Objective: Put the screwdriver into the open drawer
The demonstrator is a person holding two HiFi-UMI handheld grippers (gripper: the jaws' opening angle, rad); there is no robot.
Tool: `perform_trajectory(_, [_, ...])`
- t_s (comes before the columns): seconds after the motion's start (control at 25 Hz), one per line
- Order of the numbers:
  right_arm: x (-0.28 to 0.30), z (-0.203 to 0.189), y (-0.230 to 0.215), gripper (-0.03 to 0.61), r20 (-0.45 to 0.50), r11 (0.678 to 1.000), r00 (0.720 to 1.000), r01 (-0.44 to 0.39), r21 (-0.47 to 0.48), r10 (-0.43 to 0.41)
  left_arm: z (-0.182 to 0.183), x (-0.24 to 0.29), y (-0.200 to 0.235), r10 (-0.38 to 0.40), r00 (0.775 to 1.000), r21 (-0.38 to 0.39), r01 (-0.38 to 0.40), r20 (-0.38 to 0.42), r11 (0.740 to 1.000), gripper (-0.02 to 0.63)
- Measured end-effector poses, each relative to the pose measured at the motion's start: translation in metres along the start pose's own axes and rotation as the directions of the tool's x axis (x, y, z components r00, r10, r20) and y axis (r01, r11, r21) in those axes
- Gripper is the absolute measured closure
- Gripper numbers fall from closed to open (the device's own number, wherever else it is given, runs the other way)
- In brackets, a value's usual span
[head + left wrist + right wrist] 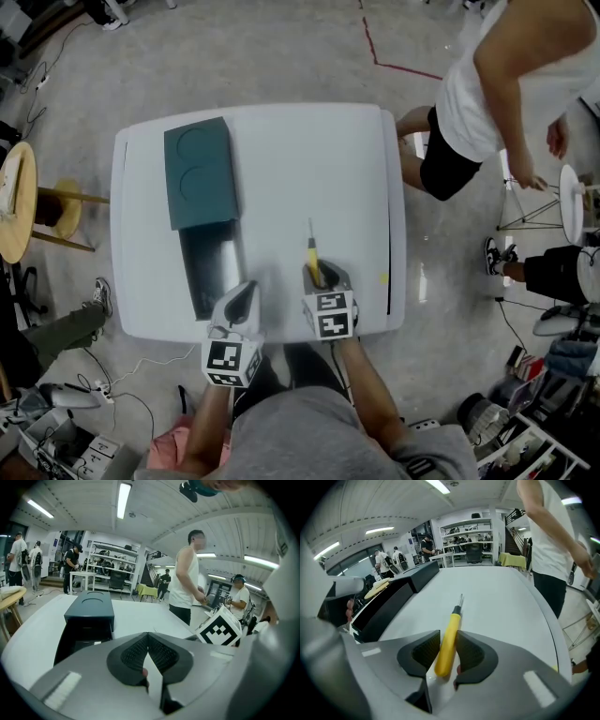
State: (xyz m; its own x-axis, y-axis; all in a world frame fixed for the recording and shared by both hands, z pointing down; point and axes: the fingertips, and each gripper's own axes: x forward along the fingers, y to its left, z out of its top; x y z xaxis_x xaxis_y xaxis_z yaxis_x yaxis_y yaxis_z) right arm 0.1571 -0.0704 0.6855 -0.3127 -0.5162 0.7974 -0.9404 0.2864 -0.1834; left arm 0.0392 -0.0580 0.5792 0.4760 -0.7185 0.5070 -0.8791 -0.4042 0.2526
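Observation:
The screwdriver (312, 255), with a yellow handle and a thin metal shaft, lies on the white table (309, 159) near its front edge, tip pointing away from me. My right gripper (323, 275) is shut on the handle; in the right gripper view both pads press the sides of the screwdriver (449, 639), held by that gripper (447, 651). The open drawer (211, 267) sticks out dark from the teal cabinet (199, 173), left of the screwdriver. My left gripper (246, 295) hovers by the drawer's front right corner; in its own view the left gripper (148, 641) is shut and empty.
A person in a white top (487, 84) stands at the table's far right corner. A round wooden stool (19, 202) is off the left side. Cables and boxes lie on the floor around me. The drawer (389, 604) shows dark at the left of the right gripper view.

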Motion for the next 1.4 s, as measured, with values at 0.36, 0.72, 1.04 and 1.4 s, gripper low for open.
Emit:
perform_trajectory(0.36, [-0.003,0.001,-0.005,0.495,0.005,1.000,1.000,0.004,0.014,-0.004,0.001,-0.006,0.002,0.013,1.000,-0.003,-0.013,0.005,1.000,0.601])
perform_trajectory(0.72, [-0.014,0.015,0.001,0.497,0.045,0.999,0.999,-0.027,0.029,0.025,0.004,-0.016,0.006,0.036,0.999,-0.001,-0.036,0.014,0.999,0.601])
perform_trajectory(1.04, [-0.047,0.049,0.012,0.497,0.151,0.998,0.987,-0.055,0.010,0.053,0.021,-0.032,0.008,0.068,0.995,0.010,-0.069,0.068,0.998,0.601])
perform_trajectory(1.4, [-0.098,0.085,0.047,0.497,0.272,0.993,0.956,-0.101,-0.064,0.115,0.044,-0.070,0.010,0.114,0.983,0.025,-0.119,0.146,0.993,0.601])
